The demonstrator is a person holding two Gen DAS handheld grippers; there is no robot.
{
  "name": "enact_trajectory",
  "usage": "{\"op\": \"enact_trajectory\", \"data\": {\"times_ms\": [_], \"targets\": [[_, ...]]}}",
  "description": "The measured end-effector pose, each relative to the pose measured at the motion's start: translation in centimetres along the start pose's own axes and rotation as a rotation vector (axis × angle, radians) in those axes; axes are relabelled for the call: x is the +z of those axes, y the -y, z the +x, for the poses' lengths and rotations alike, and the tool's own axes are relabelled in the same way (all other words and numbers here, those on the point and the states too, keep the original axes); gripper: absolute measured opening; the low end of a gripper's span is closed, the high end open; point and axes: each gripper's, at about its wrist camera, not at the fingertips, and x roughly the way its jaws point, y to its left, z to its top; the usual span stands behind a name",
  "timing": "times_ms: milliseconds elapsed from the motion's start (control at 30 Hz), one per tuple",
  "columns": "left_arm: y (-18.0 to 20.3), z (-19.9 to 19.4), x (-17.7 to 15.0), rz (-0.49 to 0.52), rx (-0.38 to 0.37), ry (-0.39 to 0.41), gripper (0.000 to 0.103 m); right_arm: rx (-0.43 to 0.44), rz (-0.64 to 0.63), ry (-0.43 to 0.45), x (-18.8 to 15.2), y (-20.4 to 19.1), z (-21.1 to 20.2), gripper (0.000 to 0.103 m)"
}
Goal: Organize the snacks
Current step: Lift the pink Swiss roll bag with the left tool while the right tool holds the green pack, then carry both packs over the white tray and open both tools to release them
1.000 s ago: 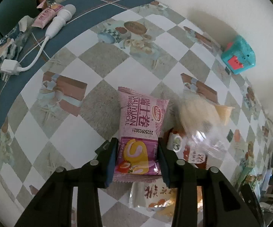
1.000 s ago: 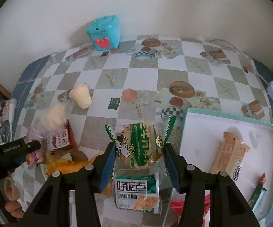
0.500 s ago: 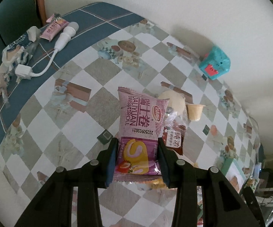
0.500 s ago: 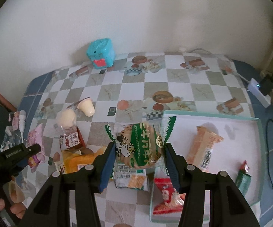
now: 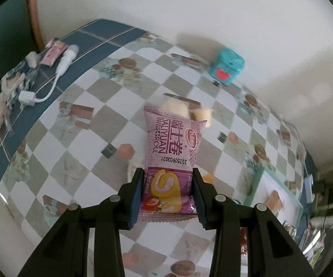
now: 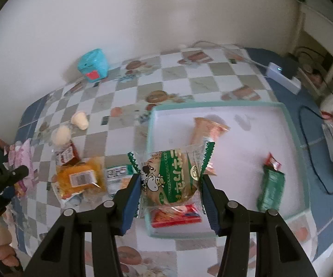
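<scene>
The pink Swiss roll packet (image 5: pixel 169 161) sits up in the air between the two blue pads of the left gripper (image 5: pixel 167 191), which is squeezed tight on its bottom end. The green cake packet (image 6: pixel 171 176) is held the same way by the right gripper (image 6: pixel 171 196), its pads pressing both sides of the packet, above the near left corner of the white tray (image 6: pixel 284 120). Only the right view shows what lies in the tray: an orange packet (image 6: pixel 206 131), a green packet (image 6: pixel 271 188) and a red packet (image 6: pixel 175 217). It also shows a yellow packet (image 6: pixel 78 177) on the checked tablecloth (image 6: pixel 198 83), and the left gripper far off at the left edge with fingers (image 6: pixel 1 251) under it. Only the left view shows the white cable (image 5: pixel 51 85) on the blue border. Both views show the teal box (image 5: pixel 226 69) by the wall. Both grippers point steeply down at the table.
</scene>
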Motion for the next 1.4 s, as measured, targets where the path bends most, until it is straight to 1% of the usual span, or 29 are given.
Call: {"op": "enact_trajectory", "data": {"times_ms": [133, 267, 333, 433, 700, 933, 1100, 1233, 1400], "targets": [[2.9, -0.5, -1.4, 0.089, -0.026, -0.005, 0.042, -0.001, 0.053, -0.003, -0.7, 1.9, -0.3, 0.054], [5.8, -0.7, -2.9, 0.181, -0.031, -0.014, 0.042, 0.001, 0.097, 0.008, -0.5, 3.5, -0.8, 0.054], [6.9, -0.5, -3.6, 0.212, -0.051, -0.031, 0.042, -0.004, 0.119, 0.016, -0.2, 4.5, -1.0, 0.054], [8.7, -0.2, -4.5, 0.248, -0.102, -0.065, 0.042, -0.008, 0.152, 0.014, 0.1, 6.0, -1.0, 0.054], [13.4, 0.2, -7.3, 0.382, -0.126, -0.084, 0.042, -0.035, 0.258, -0.006, 0.9, 10.5, -0.1, 0.054], [17.1, 1.4, -10.2, 0.500, -0.139, -0.109, 0.042, -0.063, 0.346, -0.034, 0.8, 14.3, 0.9, 0.055], [18.8, 2.3, -11.7, 0.552, -0.142, -0.129, 0.042, -0.068, 0.383, -0.049, 0.7, 16.0, 1.4, 0.055], [19.9, 3.1, -12.9, 0.572, -0.176, -0.170, 0.042, -0.067, 0.397, -0.055, 0.7, 16.6, 1.6, 0.055], [21.2, 4.1, -14.1, 0.610, -0.167, -0.177, 0.042, -0.062, 0.409, -0.062, 0.7, 17.1, 1.9, 0.055]]}}
